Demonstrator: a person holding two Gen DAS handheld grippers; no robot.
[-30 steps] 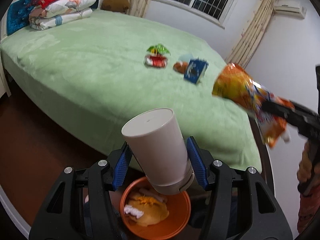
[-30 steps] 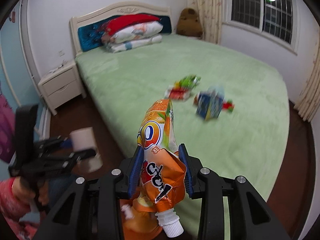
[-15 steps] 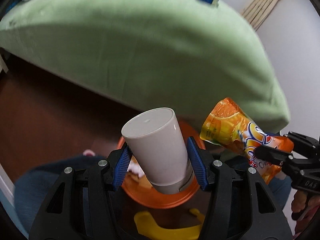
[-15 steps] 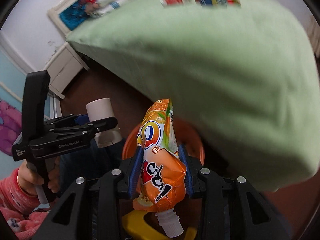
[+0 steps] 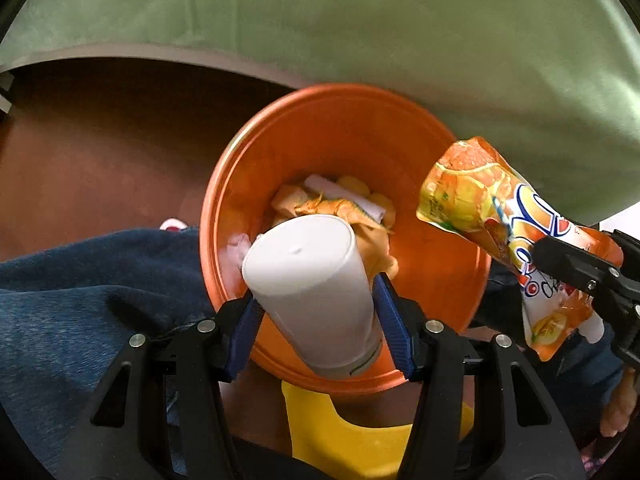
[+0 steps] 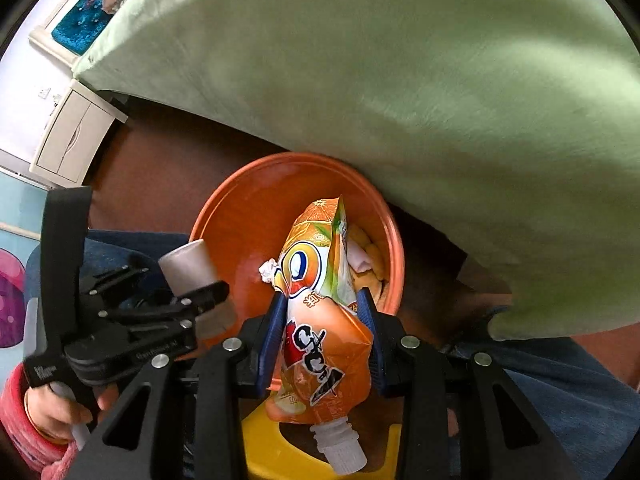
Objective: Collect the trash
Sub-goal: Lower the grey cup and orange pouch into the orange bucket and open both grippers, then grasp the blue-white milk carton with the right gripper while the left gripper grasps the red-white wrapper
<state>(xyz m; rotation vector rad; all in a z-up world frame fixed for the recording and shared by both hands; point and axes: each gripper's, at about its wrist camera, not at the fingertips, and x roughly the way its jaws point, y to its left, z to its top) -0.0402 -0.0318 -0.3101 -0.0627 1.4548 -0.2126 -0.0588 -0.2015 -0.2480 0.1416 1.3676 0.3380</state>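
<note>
The left hand-held gripper [image 5: 318, 306] points steeply down with its blue pads clamped on a white paper cup [image 5: 310, 288], which hangs over an orange bin [image 5: 348, 128] holding crumpled wrappers [image 5: 340, 206]. At the right, the right hand-held gripper [image 5: 576, 268] pinches an orange drink pouch [image 5: 480, 196] above the bin's rim. A green bed cover [image 5: 360, 20] fills the top, with dark wooden floor [image 5: 100, 136] at the left.

The trash in the orange bin [image 5: 420, 264] was partly hidden by the white cup [image 5: 312, 288], and the juice pouch [image 5: 508, 236] by a gripper finger.
</note>
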